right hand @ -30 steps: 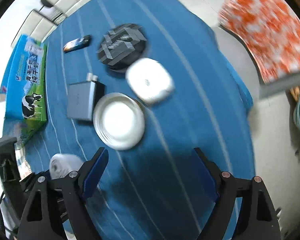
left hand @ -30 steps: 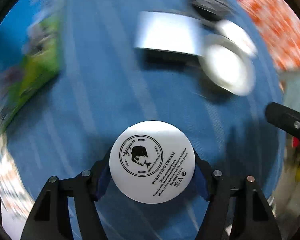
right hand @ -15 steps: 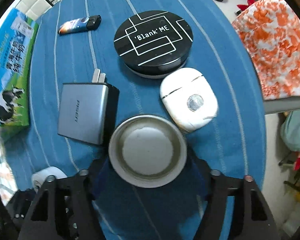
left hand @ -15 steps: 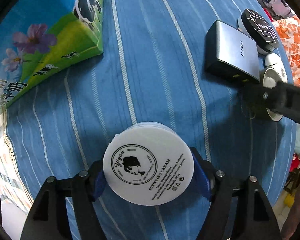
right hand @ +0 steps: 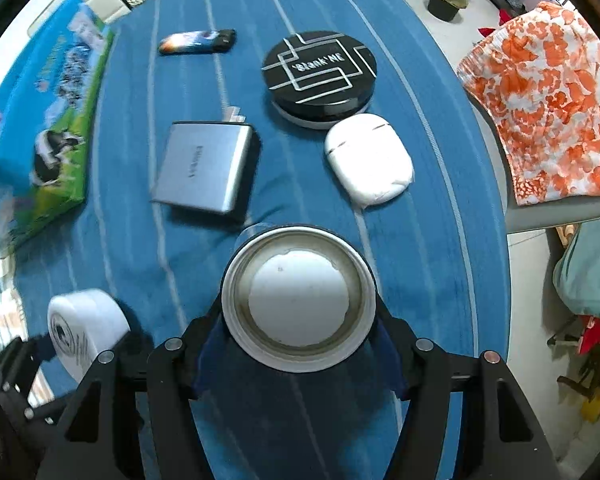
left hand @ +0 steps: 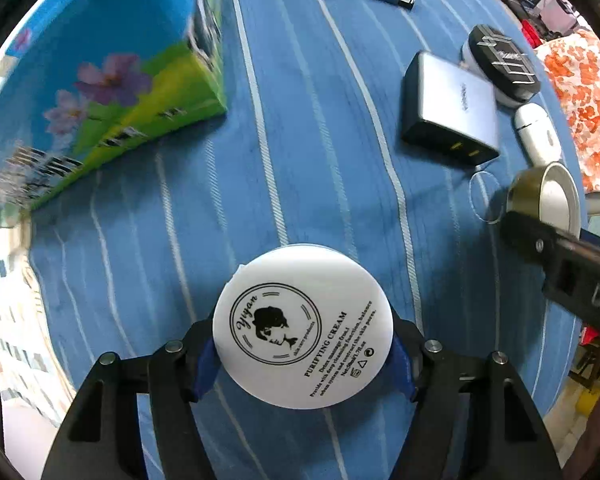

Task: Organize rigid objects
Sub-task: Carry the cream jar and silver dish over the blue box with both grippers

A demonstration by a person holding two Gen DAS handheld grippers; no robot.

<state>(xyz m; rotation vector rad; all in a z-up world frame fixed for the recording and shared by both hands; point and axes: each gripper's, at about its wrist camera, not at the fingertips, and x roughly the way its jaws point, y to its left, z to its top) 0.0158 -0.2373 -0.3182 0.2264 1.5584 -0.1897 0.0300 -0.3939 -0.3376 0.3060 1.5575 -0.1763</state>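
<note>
My left gripper (left hand: 303, 356) is shut on a white cream jar (left hand: 302, 325) with a printed lid, held above the blue striped tablecloth (left hand: 308, 128). The jar also shows in the right wrist view (right hand: 85, 327) at lower left. My right gripper (right hand: 298, 338) is shut on a round metal tin (right hand: 298, 297) with a white centre, lifted off the cloth. In the left wrist view the tin (left hand: 548, 196) sits at the right edge in the right gripper's black finger (left hand: 560, 260).
On the cloth lie a grey power adapter (right hand: 206, 166), a white earbud case (right hand: 368, 160), a black round "Blank ME" case (right hand: 320, 74) and a lighter (right hand: 196, 42). A milk carton box (right hand: 48, 128) lies at the left. An orange-patterned cloth (right hand: 548, 112) hangs past the right edge.
My right gripper closed on the metal tin and lifted it off the cloth. My left gripper, still holding the cream jar, shifted slightly.
</note>
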